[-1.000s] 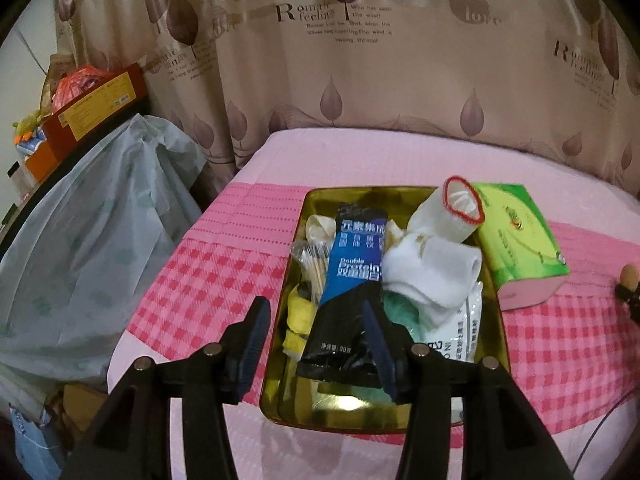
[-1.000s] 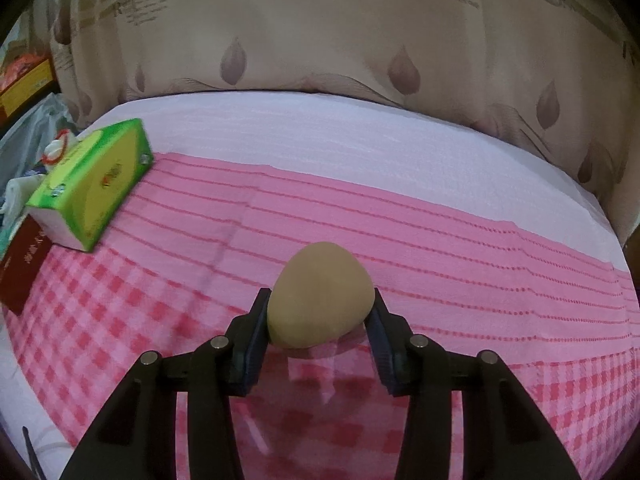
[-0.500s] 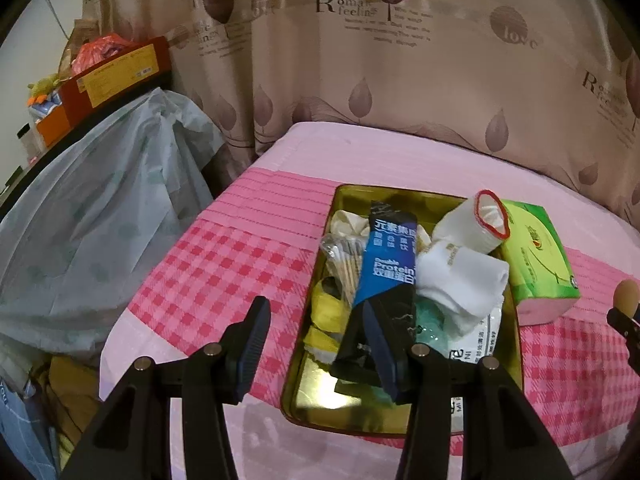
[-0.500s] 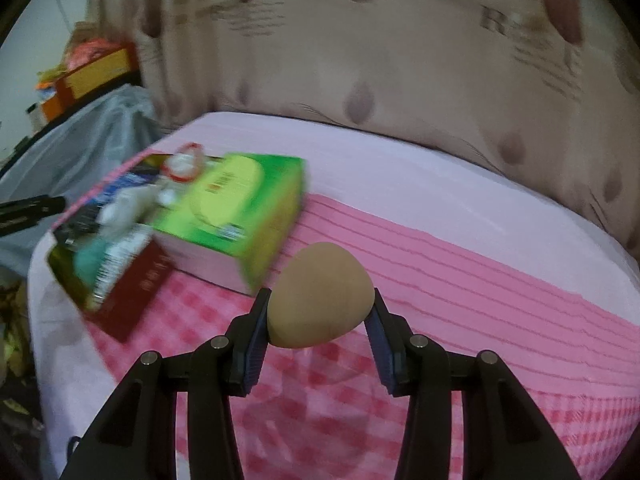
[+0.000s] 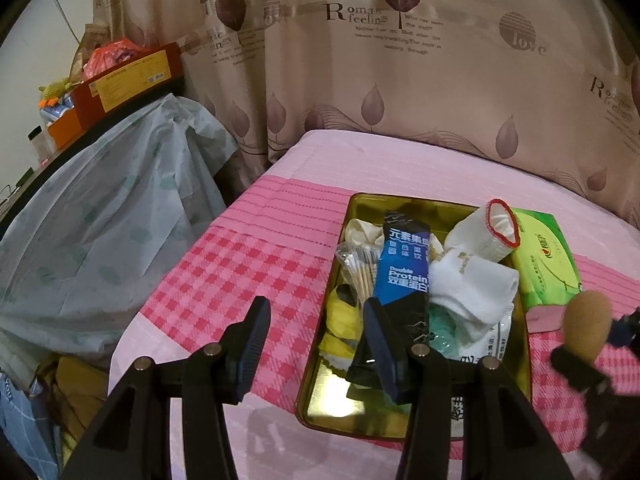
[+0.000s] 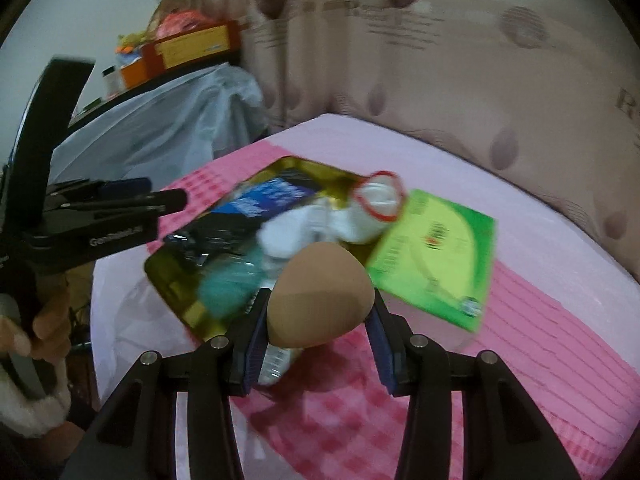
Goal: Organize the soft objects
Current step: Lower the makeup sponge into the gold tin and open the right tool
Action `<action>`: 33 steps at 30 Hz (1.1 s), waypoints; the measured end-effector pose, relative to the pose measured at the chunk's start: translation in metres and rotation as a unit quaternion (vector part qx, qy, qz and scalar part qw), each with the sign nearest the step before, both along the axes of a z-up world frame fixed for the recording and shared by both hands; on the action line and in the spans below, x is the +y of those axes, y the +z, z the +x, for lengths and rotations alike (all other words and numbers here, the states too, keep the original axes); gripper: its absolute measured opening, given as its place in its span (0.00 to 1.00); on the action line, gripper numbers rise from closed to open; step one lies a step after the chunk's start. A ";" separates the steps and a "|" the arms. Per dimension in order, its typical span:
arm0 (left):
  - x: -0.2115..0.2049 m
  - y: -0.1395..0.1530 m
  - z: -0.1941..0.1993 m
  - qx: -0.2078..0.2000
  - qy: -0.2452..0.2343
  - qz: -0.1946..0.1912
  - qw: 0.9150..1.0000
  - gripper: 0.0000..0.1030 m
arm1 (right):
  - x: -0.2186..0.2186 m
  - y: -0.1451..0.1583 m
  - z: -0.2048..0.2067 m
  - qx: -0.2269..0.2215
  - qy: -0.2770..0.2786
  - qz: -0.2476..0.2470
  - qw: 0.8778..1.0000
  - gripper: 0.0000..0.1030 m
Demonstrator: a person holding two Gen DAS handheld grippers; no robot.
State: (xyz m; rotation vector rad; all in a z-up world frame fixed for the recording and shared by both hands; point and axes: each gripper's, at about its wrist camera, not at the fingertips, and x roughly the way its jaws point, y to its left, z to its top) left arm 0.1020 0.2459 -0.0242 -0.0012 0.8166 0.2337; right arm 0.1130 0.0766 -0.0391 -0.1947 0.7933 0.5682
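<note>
Right wrist view puts a tan egg-shaped sponge at lower centre, clenched between the two pads of the right gripper and held off the pink checked cloth. Just behind it, towards the middle of the frame, sits a gold tin tray (badly blurred here) crowded with a blue protein sachet, a white sock and a red-rimmed rolled sock. A green tissue pack lies against the tray's right side. At the left edge a hand grips the left gripper. In the left wrist view that gripper hangs with its jaws spread and nothing between them, low in the frame over the tray's near left rim, while the sponge shows at the right edge. A leaf-printed curtain fills the top.
</note>
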 end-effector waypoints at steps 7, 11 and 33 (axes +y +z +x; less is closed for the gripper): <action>0.003 0.001 -0.002 -0.002 0.001 -0.003 1.000 0.48 | 0.033 -0.017 0.004 0.017 0.014 -0.012 1.000 0.41; 0.003 0.001 -0.001 -0.002 0.002 -0.005 1.000 0.48 | 0.040 -0.022 0.007 0.019 0.011 -0.020 1.000 0.42; 0.000 0.002 0.000 -0.003 -0.005 -0.006 1.000 0.48 | 0.050 -0.036 0.004 0.036 -0.005 -0.022 0.999 0.57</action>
